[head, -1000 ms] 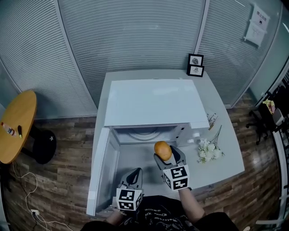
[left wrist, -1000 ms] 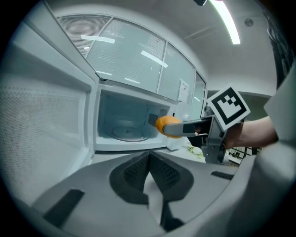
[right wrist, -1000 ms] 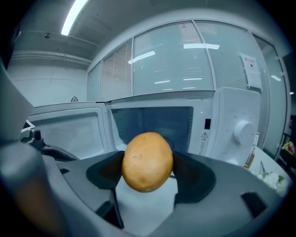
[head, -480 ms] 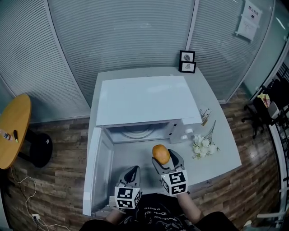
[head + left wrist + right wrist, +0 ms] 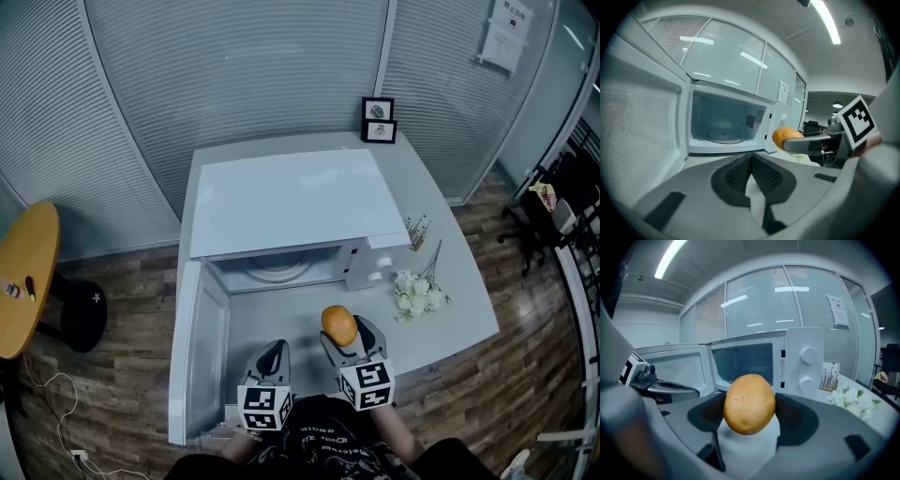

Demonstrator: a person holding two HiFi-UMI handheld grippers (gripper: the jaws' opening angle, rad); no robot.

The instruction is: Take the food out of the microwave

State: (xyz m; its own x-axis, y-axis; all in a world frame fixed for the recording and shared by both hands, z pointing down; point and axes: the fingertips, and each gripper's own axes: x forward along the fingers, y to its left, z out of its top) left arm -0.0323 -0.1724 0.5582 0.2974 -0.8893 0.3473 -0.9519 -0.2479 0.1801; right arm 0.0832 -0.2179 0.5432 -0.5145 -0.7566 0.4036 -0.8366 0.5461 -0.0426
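**A:** Where do we have the food right now?

**B:** We have the smooth orange-brown oval piece of food (image 5: 749, 403) clamped between the two grey jaws of our right gripper (image 5: 343, 338), one pad on each flank. It is outside the white microwave oven (image 5: 291, 202). We hold it in the air in front of the open cavity, over the pale grey table (image 5: 469, 319) and towards the table's near edge.

**A:** And our other claw?

**B:** Our left gripper (image 5: 751, 163) has its jaws pressed together at the tips with nothing between them. It sits just left of the right one and points at the cavity.

**A:** How do we see the oven itself?

**B:** Its white door (image 5: 199, 352) is swung wide open to the left and stands beside the left gripper. The round glass turntable (image 5: 723, 136) shows on the cavity floor. The control panel with two round white knobs (image 5: 808, 366) is on the oven's right side.

**A:** What else shares the table with us?

**B:** A bunch of small white flowers (image 5: 413, 292) lies to the right of the oven. Near it, a small printed card stand (image 5: 415, 228) sits at the oven's right corner. Two black-framed pictures (image 5: 379, 120) stand at the far edge, against the glass wall with closed blinds (image 5: 234, 75). A round wooden side table (image 5: 23, 281) stands well apart to the left.
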